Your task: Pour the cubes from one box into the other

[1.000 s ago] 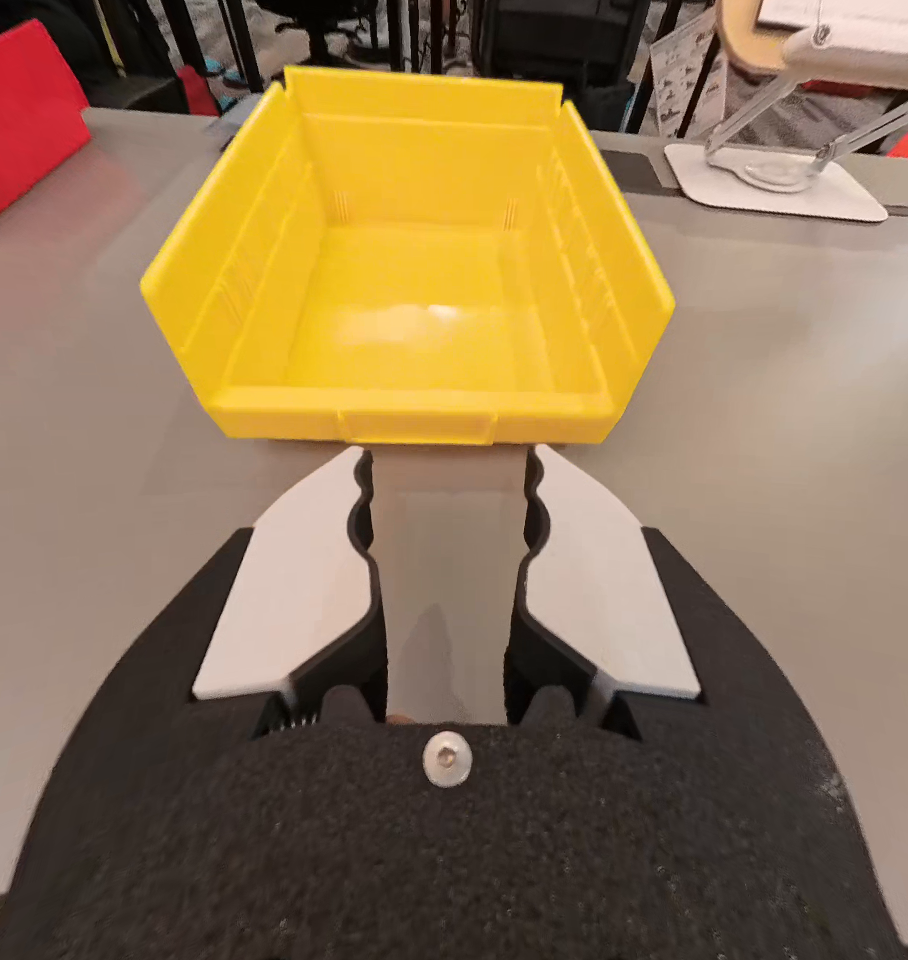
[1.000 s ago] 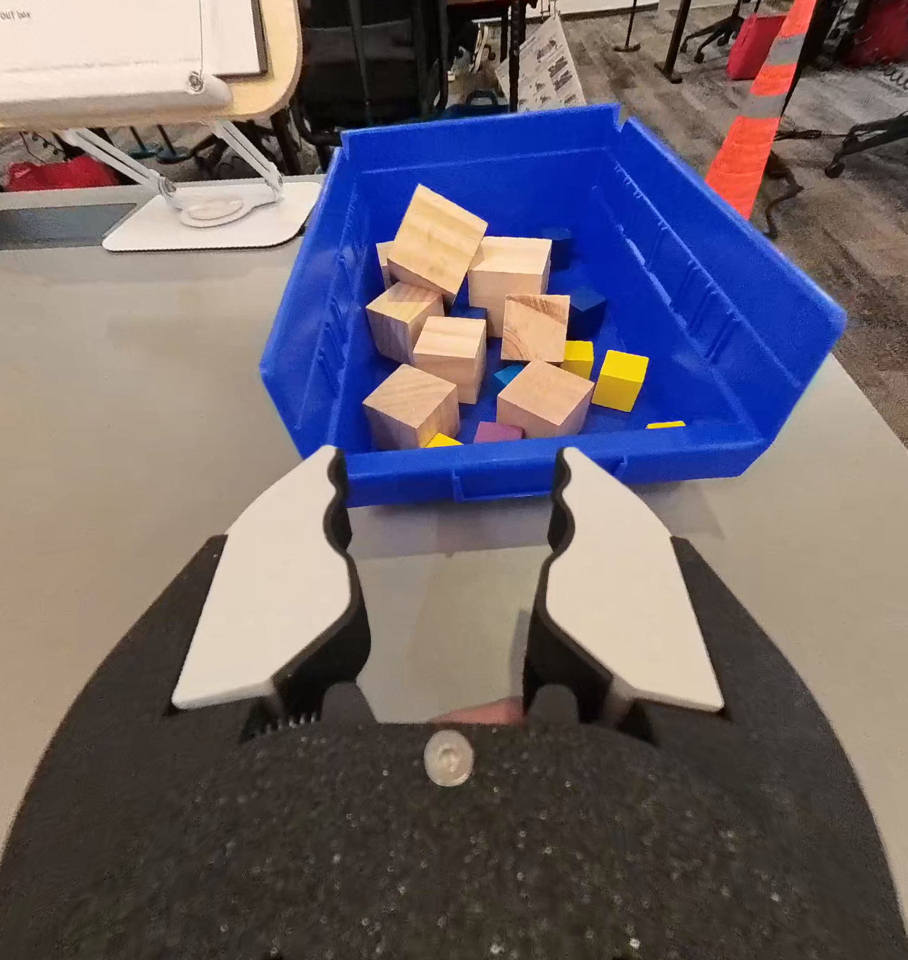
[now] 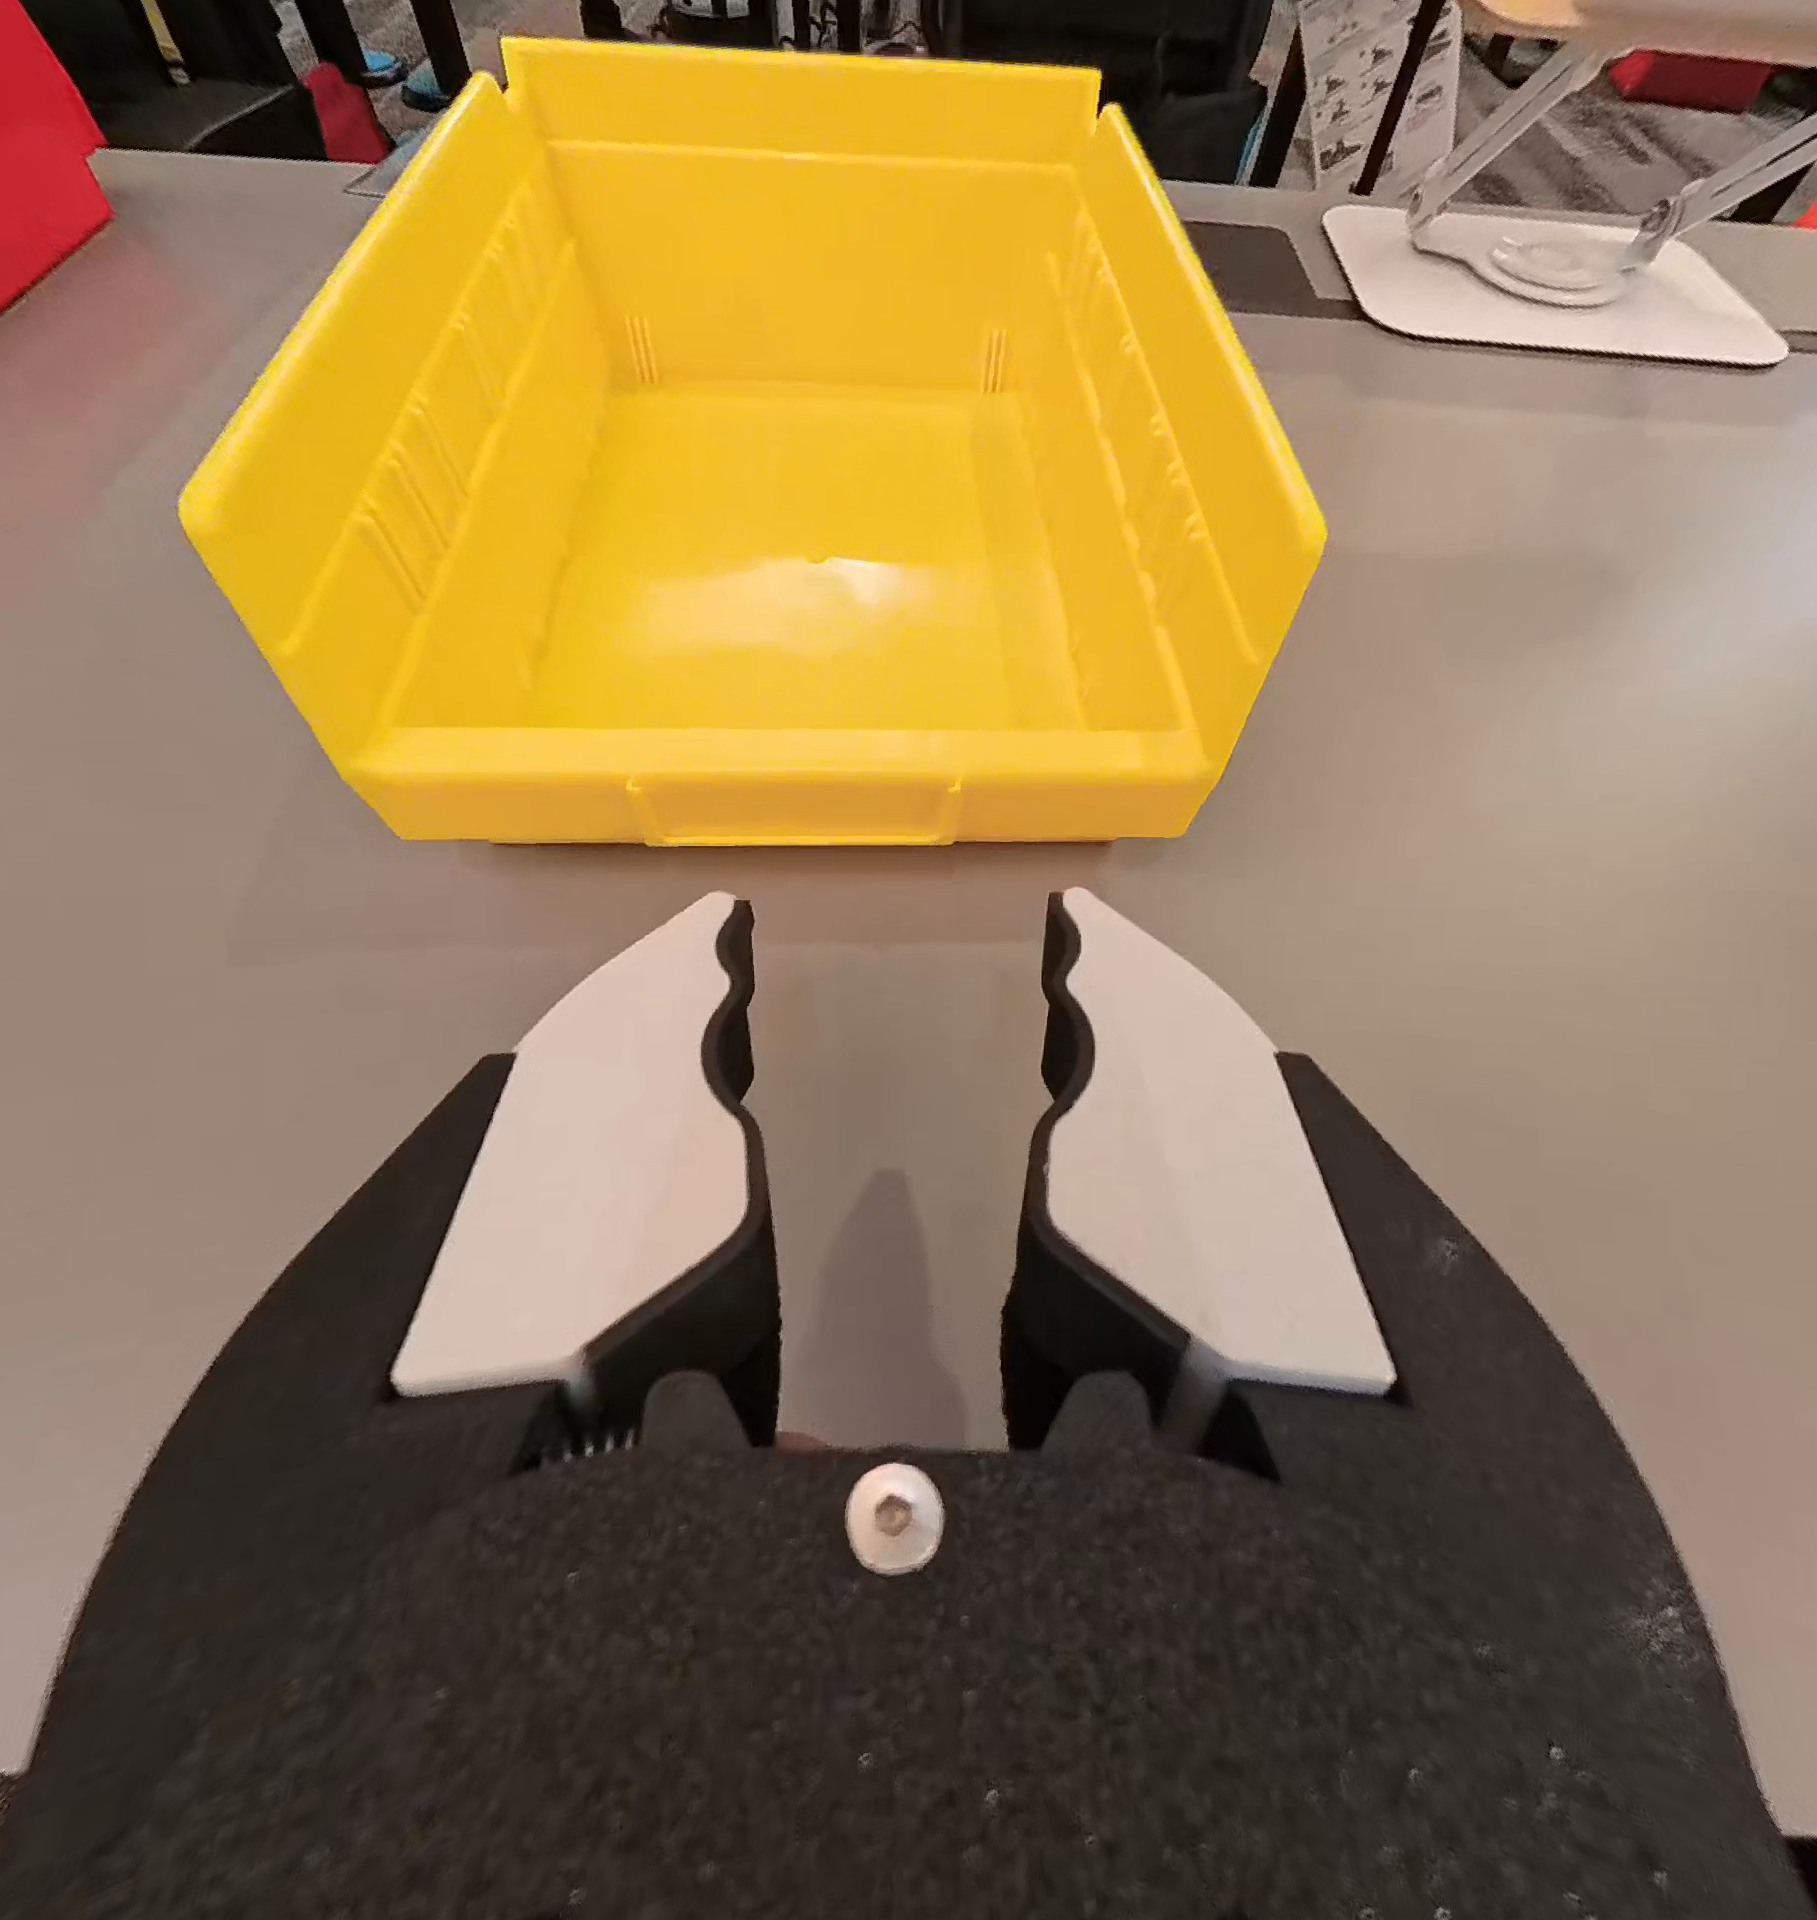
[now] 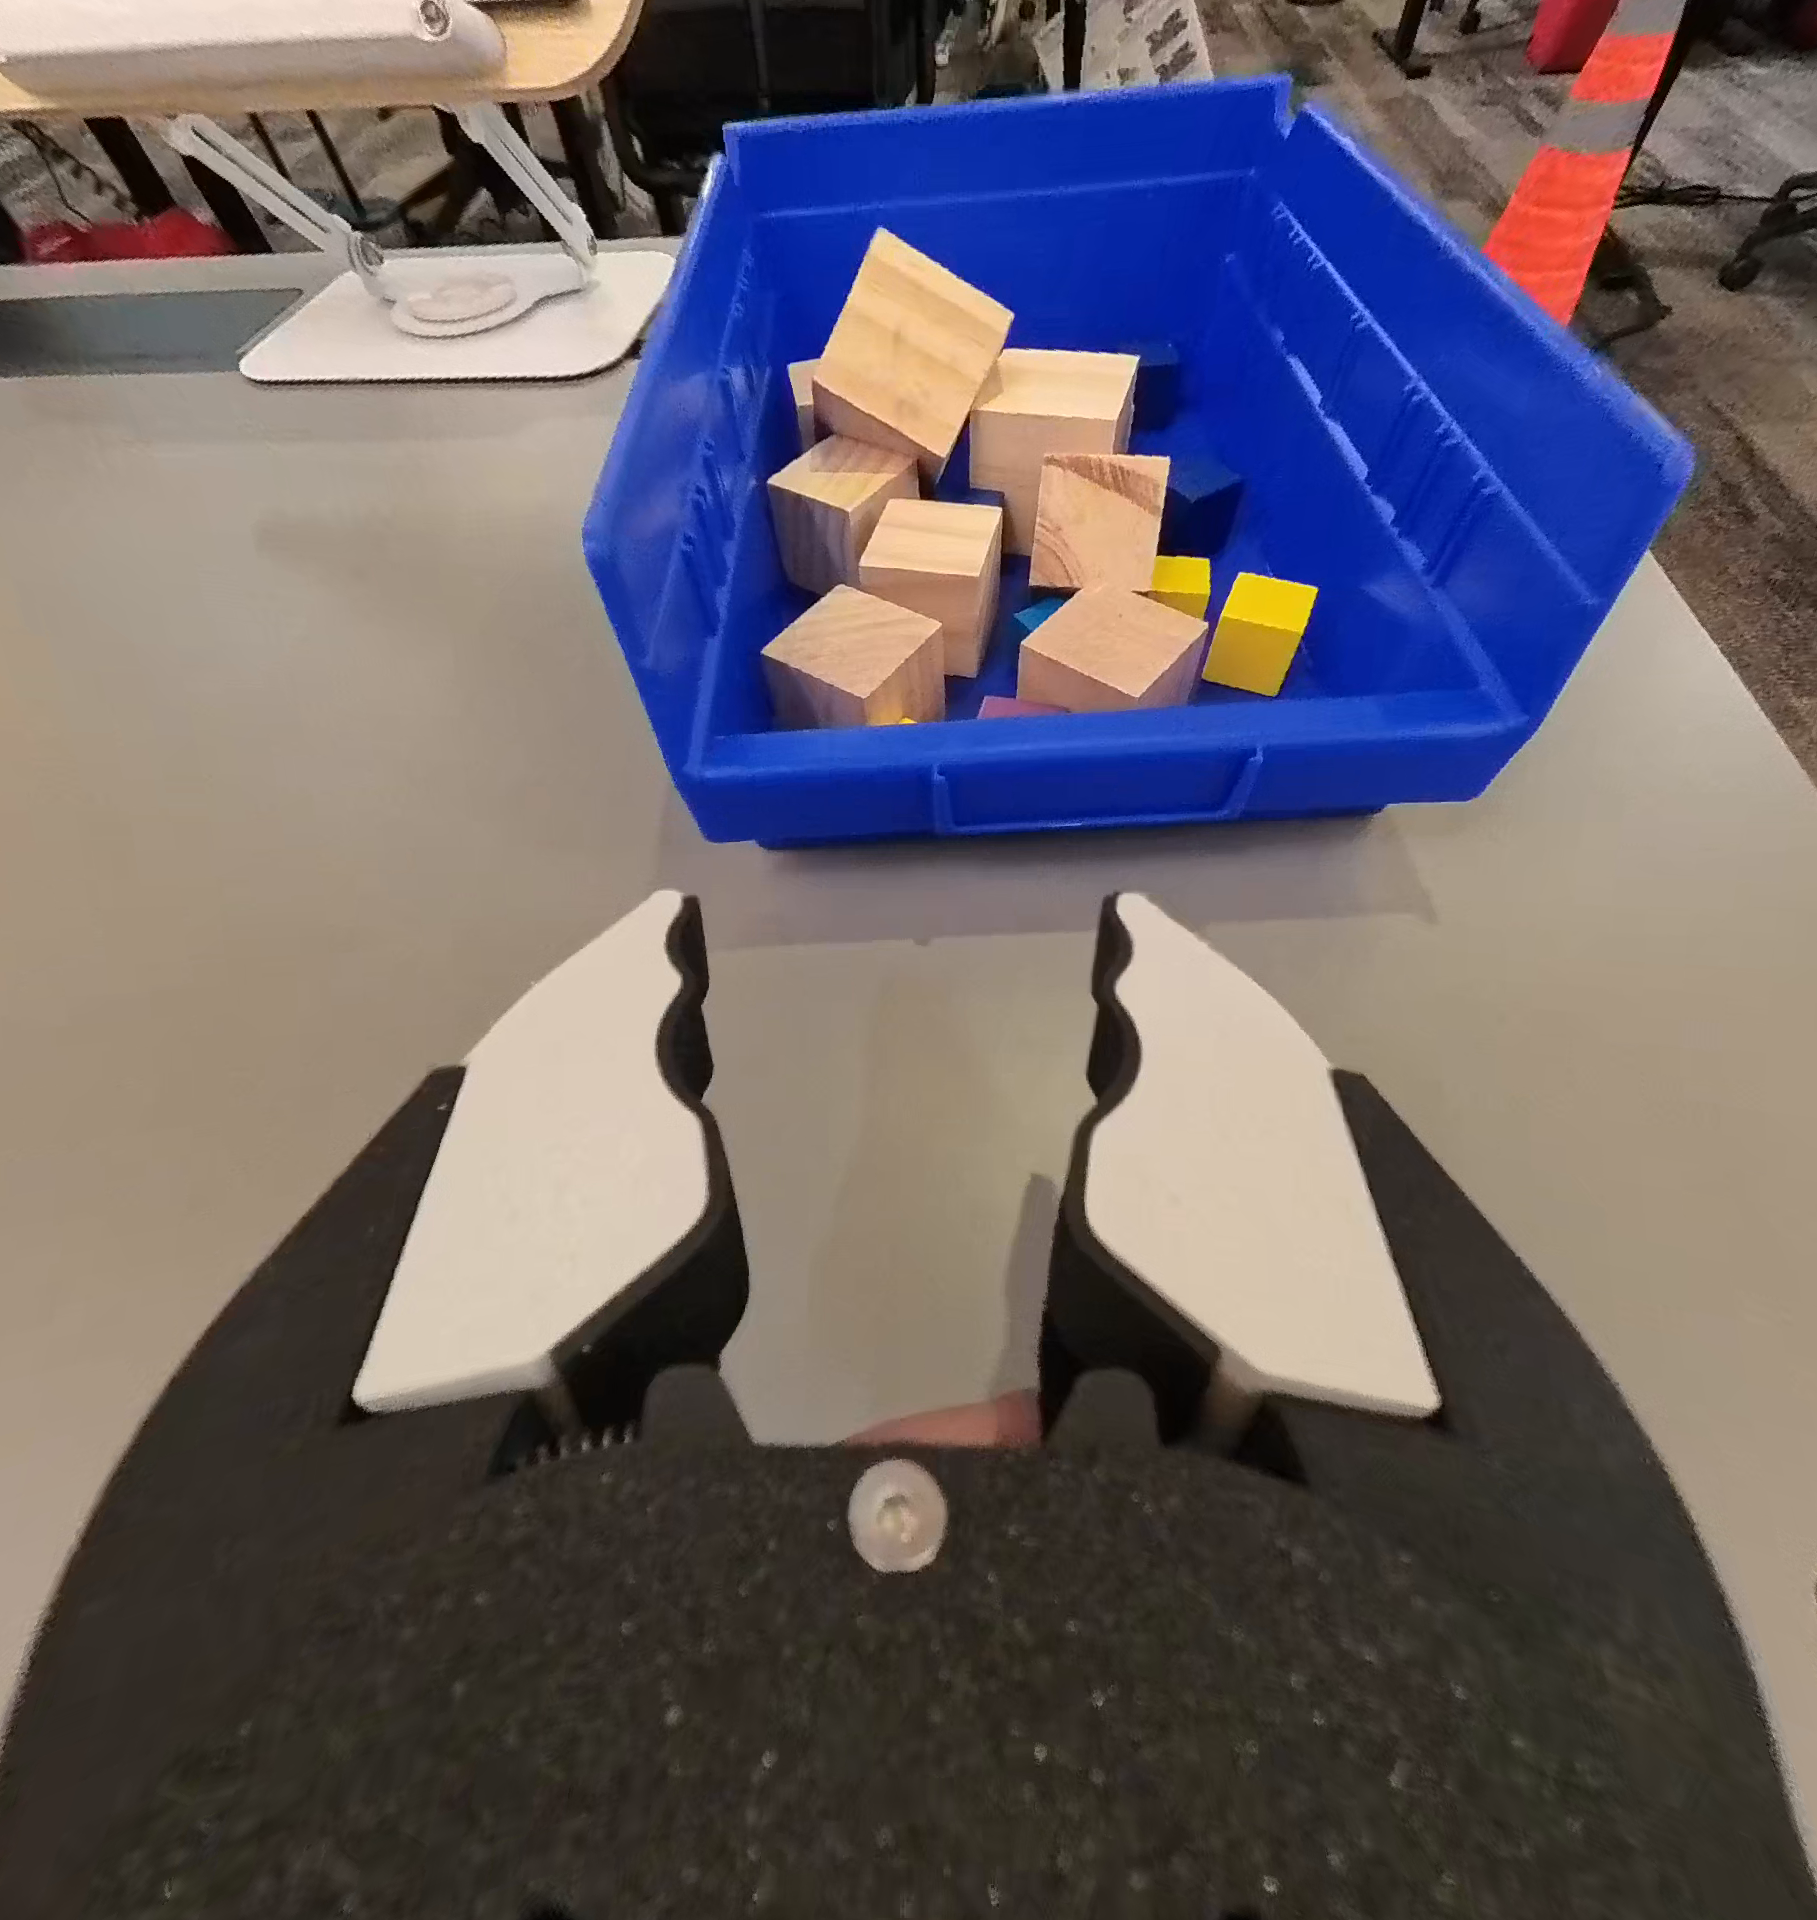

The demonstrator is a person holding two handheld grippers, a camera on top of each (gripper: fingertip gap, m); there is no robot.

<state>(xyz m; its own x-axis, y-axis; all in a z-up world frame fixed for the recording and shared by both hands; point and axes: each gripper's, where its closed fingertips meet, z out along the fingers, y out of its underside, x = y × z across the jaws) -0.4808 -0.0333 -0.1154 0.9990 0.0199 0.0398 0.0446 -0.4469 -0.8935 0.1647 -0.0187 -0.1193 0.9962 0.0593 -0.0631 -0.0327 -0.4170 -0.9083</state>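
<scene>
Left wrist view: the left gripper (image 3: 896, 909) is hovering over the grey table (image 3: 1506, 831) with its jaws standing well apart and nothing lying between them; its white fingers (image 3: 613, 1143) are pointing toward the low front lip of the yellow box (image 3: 779, 800), which is sitting upright on the table just ahead of the tips and apart from them. The yellow box is showing only its bare glossy floor. A white stand base (image 3: 1548, 286) is resting on the table to the far right, and a red object (image 3: 10, 177) is showing at the far left edge. Right wrist view: the right gripper (image 4: 899, 914) is likewise hanging above the table (image 4: 260, 727), jaws spread wide and gripping nothing, its tips lying near but clear of the front wall of the blue box (image 4: 1091, 790), which is sitting a little to the right of the gripper's axis. Inside the blue box the cubes are lying in a loose heap toward the left side: several large wooden cubes (image 4: 909, 338), one of them tilted atop the others, with small yellow cubes (image 4: 1259, 629), dark blue ones and a purple one partly hidden among them. An orange cone (image 4: 1569, 156) is standing on the floor beyond the table's right edge.
</scene>
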